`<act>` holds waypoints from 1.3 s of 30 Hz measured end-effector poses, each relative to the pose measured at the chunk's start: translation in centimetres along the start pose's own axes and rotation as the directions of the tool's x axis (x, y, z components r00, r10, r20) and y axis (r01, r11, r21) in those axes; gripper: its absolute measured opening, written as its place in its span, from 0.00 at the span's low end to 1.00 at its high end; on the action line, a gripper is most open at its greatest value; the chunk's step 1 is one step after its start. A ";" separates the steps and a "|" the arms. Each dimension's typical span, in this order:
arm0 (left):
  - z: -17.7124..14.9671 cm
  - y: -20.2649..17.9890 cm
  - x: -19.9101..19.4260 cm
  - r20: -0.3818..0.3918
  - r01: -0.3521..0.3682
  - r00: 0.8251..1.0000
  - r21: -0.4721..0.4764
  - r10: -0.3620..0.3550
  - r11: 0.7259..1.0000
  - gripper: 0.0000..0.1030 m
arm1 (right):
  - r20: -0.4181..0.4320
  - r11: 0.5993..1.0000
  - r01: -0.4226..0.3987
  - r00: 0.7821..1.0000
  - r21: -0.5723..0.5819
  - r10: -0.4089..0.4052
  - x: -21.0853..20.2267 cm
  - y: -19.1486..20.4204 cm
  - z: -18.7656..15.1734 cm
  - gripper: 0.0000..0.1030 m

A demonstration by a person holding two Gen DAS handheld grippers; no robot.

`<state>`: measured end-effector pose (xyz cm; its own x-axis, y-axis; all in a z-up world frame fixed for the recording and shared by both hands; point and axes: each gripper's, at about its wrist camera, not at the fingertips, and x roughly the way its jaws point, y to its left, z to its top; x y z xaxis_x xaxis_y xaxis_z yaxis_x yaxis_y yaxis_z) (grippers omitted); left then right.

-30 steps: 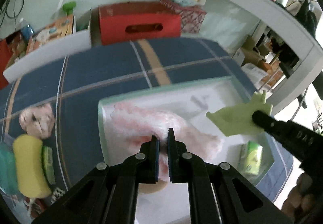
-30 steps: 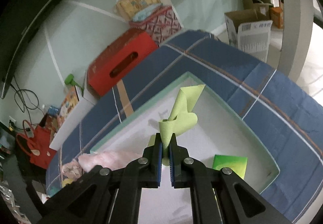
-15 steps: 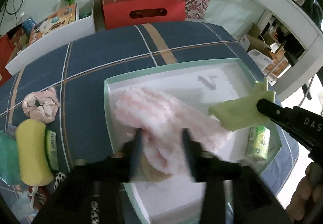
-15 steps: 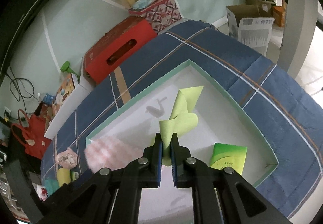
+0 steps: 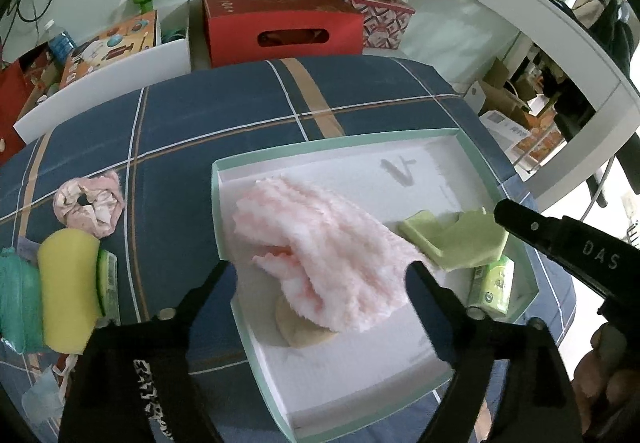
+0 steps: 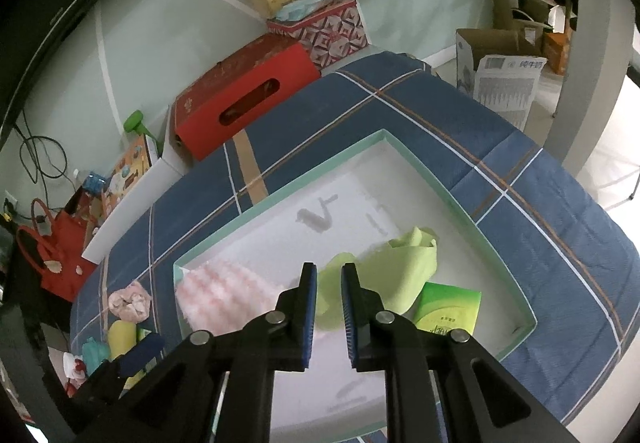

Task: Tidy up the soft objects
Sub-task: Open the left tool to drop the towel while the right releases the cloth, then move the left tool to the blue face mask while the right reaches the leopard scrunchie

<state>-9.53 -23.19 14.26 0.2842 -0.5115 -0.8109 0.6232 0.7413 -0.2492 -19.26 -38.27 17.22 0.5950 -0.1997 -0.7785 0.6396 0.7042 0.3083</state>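
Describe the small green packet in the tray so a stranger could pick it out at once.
Find the shallow white tray with the mint-green rim on the blue plaid cloth. In its corner on the right gripper's side, the green packet lies partly under the crumpled lime cloth. Alone among the tray's soft things, it is flat, boxy and printed.

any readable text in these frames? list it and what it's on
"DAS": right gripper, on its finger as the left wrist view shows it.
Cardboard box: printed label, too small to read.
Green packet: print blurred.
Left gripper: white lettering on its body, not legible.
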 end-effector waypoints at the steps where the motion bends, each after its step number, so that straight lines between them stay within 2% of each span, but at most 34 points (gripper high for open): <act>1: 0.0 0.0 -0.1 0.002 -0.001 1.000 -0.002 0.001 1.000 0.90 | -0.002 1.000 0.001 1.000 -0.003 -0.001 0.1 0.0 0.0 0.14; 5: 0.0 0.4 -0.5 0.017 -0.017 1.000 -0.020 0.017 1.000 0.90 | -0.012 1.000 0.008 1.000 -0.016 -0.009 0.4 0.2 -0.1 0.14; 11: 0.2 1.5 -1.6 0.036 -0.107 0.993 -0.059 0.109 0.993 0.90 | -0.049 0.994 0.084 0.995 -0.070 -0.088 1.7 0.7 -0.5 0.14; 13: 0.2 2.0 -2.0 0.046 -0.111 0.992 -0.076 0.115 0.991 0.90 | -0.048 0.992 0.104 0.993 -0.076 -0.108 1.7 0.6 -0.5 0.20; 15: 0.3 2.4 -2.4 0.057 -0.117 0.991 -0.092 0.123 0.989 0.94 | -0.045 0.989 0.120 0.991 -0.082 -0.124 1.7 0.6 -0.5 0.34; 16: 0.3 2.5 -2.6 0.061 -0.122 0.990 -0.096 0.128 0.988 1.00 | -0.045 0.989 0.124 0.991 -0.086 -0.129 1.7 0.6 -0.5 0.37; 18: 0.2 3.0 -3.1 0.076 -0.139 0.986 -0.108 0.148 0.984 1.00 | -0.046 0.988 0.123 0.991 -0.093 -0.128 1.6 0.8 -0.5 0.49; 23: -0.1 4.5 -4.5 0.111 -0.180 0.974 -0.143 0.196 0.973 1.00 | -0.042 0.985 0.134 0.989 -0.111 -0.140 1.5 1.1 -0.5 0.62; 32: -1.6 7.7 -8.2 0.225 -0.190 0.944 -0.233 0.242 0.954 1.00 | 0.003 0.981 0.147 0.989 -0.128 -0.148 0.6 1.8 -0.5 0.87; 35: -2.3 8.7 -9.2 0.237 -0.198 0.935 -0.263 0.262 0.944 1.00 | 0.023 0.983 0.124 0.992 -0.138 -0.122 0.2 2.5 -0.7 0.99; 39: -3.9 10.9 -10.9 0.241 -0.216 0.923 -0.322 0.300 0.922 1.00 | 0.036 0.988 0.058 0.998 -0.143 -0.053 -0.2 3.5 -1.0 1.00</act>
<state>-8.66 -7.84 18.31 0.6252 -0.3544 -0.6953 0.2786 0.9336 -0.2253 -17.64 -35.08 17.93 0.5773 -0.2611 -0.7736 0.5967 0.7817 0.1814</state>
